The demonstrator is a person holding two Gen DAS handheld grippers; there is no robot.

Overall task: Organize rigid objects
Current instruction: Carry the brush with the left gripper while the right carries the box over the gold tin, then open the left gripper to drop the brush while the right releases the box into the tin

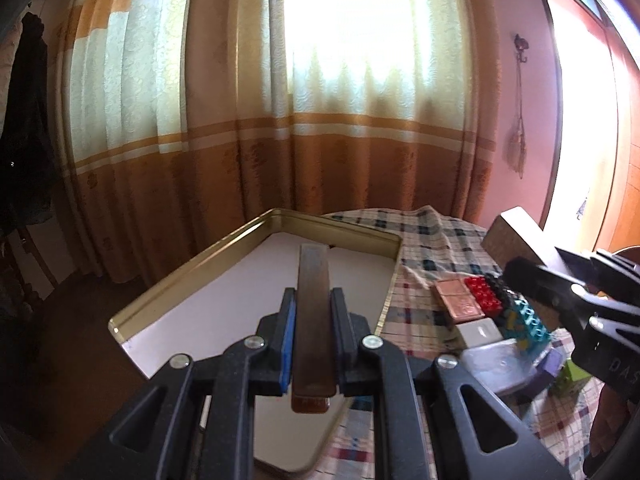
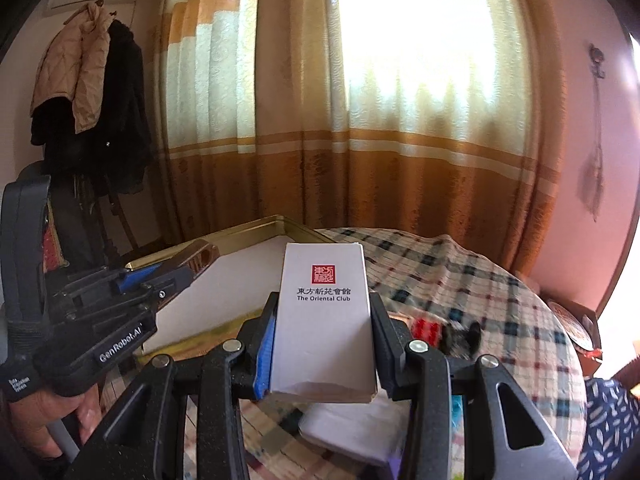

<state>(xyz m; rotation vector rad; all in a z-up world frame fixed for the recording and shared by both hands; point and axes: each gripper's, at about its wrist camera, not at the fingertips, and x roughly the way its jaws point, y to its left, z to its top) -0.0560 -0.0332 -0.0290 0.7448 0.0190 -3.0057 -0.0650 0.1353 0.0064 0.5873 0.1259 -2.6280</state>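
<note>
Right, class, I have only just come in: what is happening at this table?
A person is tidying small items with two tools. The left hand-held gripper is shut on a flat brown bar, held above the gold-rimmed tray. The right hand-held gripper is shut on a white Oriental Club box, raised over the checked tablecloth. Toy bricks and other small boxes lie on the cloth beside the tray.

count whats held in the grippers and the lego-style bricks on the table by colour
Held in grippers: 2, a brown flat bar in the left gripper and a white Oriental Club box in the right gripper
Red bricks: 1
Black bricks: 1
Teal bricks: 1
Total: 5
</note>
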